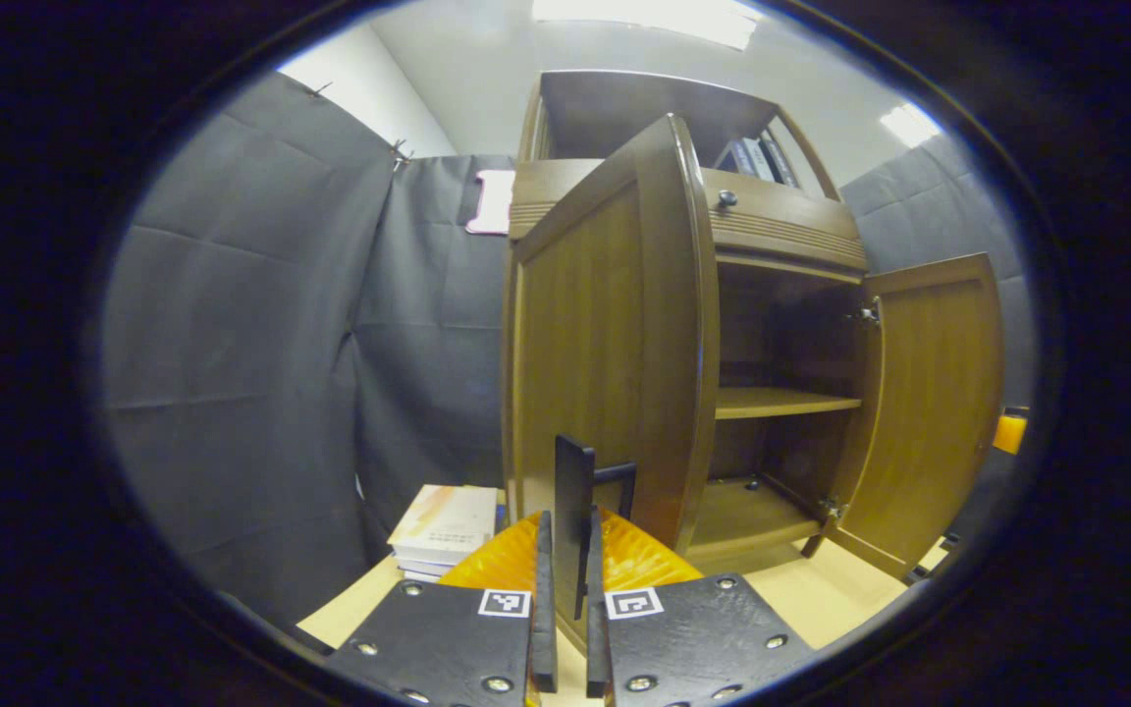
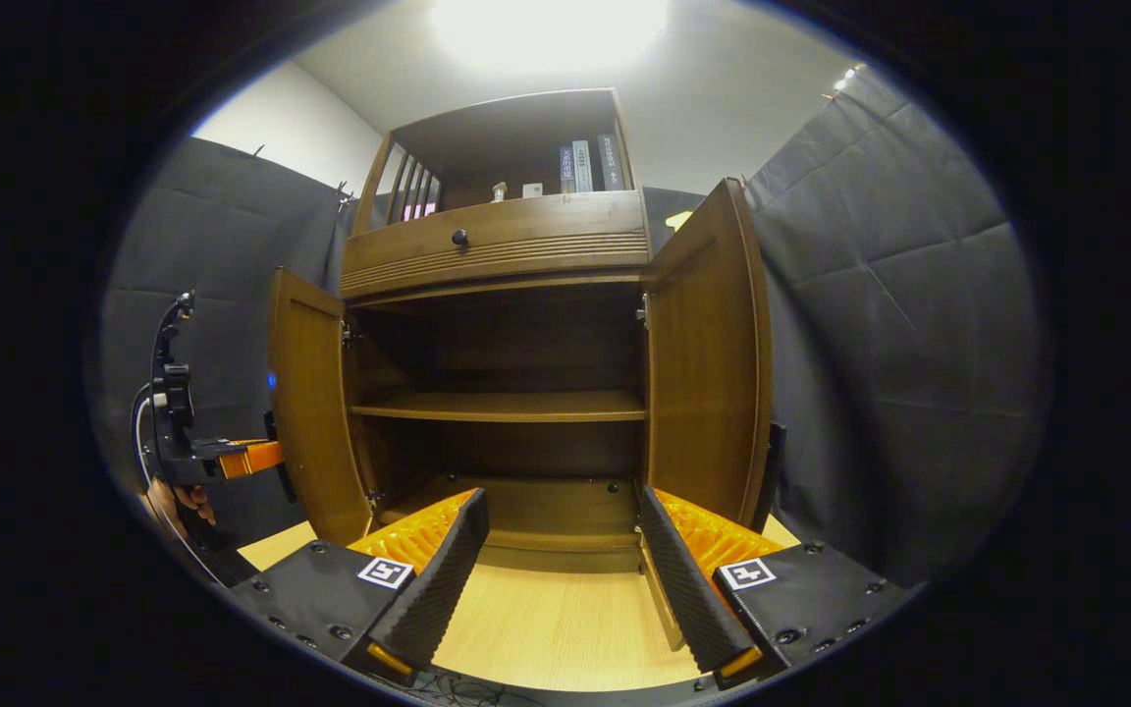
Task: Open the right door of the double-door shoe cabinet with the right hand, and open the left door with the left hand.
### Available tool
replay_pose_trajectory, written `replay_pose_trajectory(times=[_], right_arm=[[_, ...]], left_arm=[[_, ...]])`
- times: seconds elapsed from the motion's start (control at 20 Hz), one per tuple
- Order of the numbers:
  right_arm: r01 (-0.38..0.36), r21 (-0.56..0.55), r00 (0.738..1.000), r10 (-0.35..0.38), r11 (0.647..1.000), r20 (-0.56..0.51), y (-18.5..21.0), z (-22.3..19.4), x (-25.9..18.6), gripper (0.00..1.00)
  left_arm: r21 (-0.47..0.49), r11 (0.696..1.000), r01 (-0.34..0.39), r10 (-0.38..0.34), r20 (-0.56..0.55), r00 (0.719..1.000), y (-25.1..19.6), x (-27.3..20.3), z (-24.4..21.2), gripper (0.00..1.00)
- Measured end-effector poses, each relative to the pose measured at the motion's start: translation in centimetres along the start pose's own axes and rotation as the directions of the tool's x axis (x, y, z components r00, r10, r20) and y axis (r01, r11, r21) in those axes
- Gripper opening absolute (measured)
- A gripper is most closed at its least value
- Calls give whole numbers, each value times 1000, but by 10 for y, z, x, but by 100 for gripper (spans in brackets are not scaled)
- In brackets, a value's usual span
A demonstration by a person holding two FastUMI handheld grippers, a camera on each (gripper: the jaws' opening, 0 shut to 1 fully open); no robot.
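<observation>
The shoe cabinet (image 2: 507,255) is brown wood and fills the middle of the right gripper view. Both doors stand wide open. The left door (image 2: 308,403) swings out at the left of the frame, and the right door (image 2: 708,363) swings out at the right. In the left gripper view the left door (image 1: 615,334) is big and close in the middle, and the right door (image 1: 929,403) is far over at the right.

Inside there is one shelf (image 2: 502,406) across the middle and a bottom board below it, and I see nothing lying on them. Above the doors is a drawer with a small dark knob (image 2: 459,237). On top, an open shelf holds a few books (image 2: 585,164) standing up.

The left gripper (image 1: 566,589), low in its own view, is squeezed tight on the thin black door handle (image 1: 573,501), with both fingers on it. The same gripper (image 2: 256,457) shows small at the left edge of the right gripper view, with a hand (image 2: 178,503) under it.

The right gripper (image 2: 565,565) has its fingers spread wide and holds nothing.

A stack of books (image 1: 443,530) lies on the pale floor at the lower left of the left gripper view. The inside of the cabinet is dark, so the back corners are hard to see.
</observation>
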State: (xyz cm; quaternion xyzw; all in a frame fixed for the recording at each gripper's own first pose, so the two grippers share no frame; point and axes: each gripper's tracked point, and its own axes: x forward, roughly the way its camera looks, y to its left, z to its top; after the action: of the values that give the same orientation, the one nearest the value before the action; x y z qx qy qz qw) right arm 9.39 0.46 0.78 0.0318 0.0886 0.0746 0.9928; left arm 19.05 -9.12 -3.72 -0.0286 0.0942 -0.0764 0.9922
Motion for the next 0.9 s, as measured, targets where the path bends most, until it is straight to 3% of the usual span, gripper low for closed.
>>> replay_pose_trajectory(times=[0.75, 0.9], right_arm=[[-57, -5, 998, 57, 998, 6, 42, 3, 22, 96], [-42, -6, 999, 42, 999, 14, 48, 5, 26, 96]], left_arm=[[44, 992, -118, 117, 18, 993, 9, -8, 2, 14], [43, 995, -89, 88, 26, 996, 5, -9, 2, 12]])
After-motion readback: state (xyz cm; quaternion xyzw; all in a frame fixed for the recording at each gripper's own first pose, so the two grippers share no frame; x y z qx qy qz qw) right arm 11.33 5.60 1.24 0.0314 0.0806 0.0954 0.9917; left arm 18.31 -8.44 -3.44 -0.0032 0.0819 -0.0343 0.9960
